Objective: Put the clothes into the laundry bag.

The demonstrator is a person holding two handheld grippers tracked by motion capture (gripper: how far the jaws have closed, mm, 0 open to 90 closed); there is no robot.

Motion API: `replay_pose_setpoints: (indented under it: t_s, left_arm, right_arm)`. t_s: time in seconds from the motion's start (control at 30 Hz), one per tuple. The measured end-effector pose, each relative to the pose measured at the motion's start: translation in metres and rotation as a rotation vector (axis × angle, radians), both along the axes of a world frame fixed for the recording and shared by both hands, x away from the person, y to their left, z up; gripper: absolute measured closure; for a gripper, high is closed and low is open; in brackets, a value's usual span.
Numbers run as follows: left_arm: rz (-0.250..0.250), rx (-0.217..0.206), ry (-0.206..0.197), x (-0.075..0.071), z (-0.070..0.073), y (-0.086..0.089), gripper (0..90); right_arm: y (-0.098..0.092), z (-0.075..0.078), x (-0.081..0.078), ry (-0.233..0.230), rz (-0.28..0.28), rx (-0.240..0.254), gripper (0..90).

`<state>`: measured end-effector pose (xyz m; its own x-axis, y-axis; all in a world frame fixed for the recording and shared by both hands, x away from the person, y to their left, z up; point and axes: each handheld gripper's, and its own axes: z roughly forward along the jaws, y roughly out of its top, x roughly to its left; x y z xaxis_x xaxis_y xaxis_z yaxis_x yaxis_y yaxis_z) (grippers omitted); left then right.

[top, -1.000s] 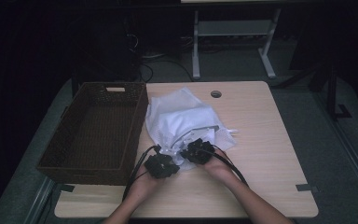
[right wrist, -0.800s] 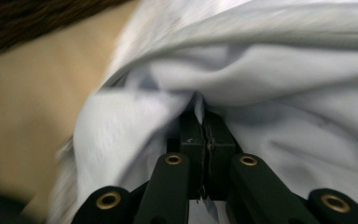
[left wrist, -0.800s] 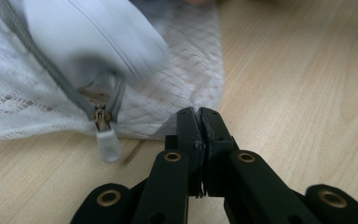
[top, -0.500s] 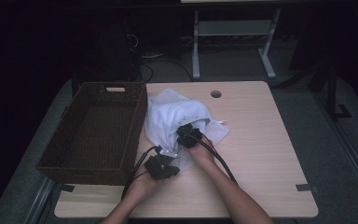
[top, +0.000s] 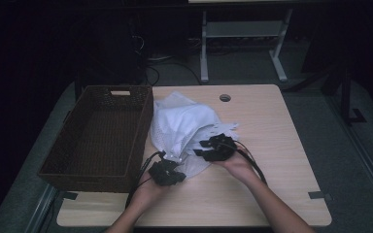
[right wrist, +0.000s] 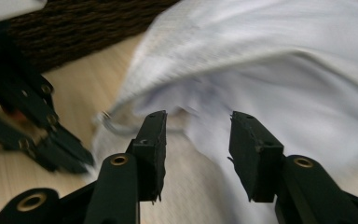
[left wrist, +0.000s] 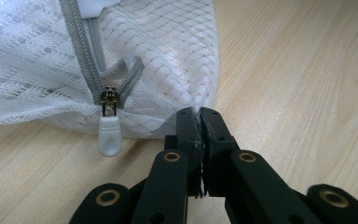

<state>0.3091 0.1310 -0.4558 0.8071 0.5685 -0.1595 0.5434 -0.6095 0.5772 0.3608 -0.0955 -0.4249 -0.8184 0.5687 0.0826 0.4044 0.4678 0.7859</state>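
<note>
**Left hand-held gripper pins the mesh bag's corner while the right one stands free at the opening**

The white mesh laundry bag (top: pixel 187 128) lies on the wooden surface (top: pixel 272 184), just beside the right wall of the brown wicker basket (top: pixel 99 138), with something white inside it. Its grey zipper (left wrist: pixel 91 56) is partly open, and the white zipper pull (left wrist: pixel 108 135) hangs at the near edge of the bag.

The left hand-held gripper (left wrist: pixel 200 114) has its jaws closed tight on the corner of the mesh, next to the zipper pull. I judge that this hold is there to anchor the bag, so that the fabric does not slide on the surface when the other side is pulled.

The right hand-held gripper (right wrist: pixel 196 122) has just been opening its jaws; they now stand about halfway apart, with nothing pressed between them. It points at the bag's mouth, where the mesh edge curves over the white contents. In the high view this gripper (top: pixel 209 148) sits over the near right part of the bag. The blur in its own view fits a hand in motion.

The basket is empty and is probably placed close so that the bag or its contents can go into it easily.
</note>
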Motion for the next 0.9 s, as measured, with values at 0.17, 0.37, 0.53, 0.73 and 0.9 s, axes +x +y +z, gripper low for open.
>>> replay_pose_setpoints:
  t_s: [0.17,0.37,0.53,0.73,0.9]
  left_arm:
    - [0.004,0.002,0.003,0.000,0.000,0.000,87.5]
    - [0.005,0.005,0.007,0.001,0.000,0.002,87.5]
    - [0.007,0.006,0.006,0.001,0.002,0.004,87.5]
    - [0.026,0.005,0.009,0.002,0.003,0.007,87.5]
    - [0.037,0.006,0.011,0.002,0.004,0.010,87.1]
  right_arm:
    - [-0.054,-0.001,0.016,-0.014,-0.129,-0.030,55.1]
    - [-0.088,-0.028,0.050,0.038,-0.283,-0.071,55.0]
    - [-0.088,-0.047,0.063,0.093,-0.304,-0.098,69.4]
    - [-0.093,-0.045,0.050,0.086,-0.274,-0.139,90.0]
    - [-0.104,-0.037,0.019,0.082,-0.212,-0.192,90.0]
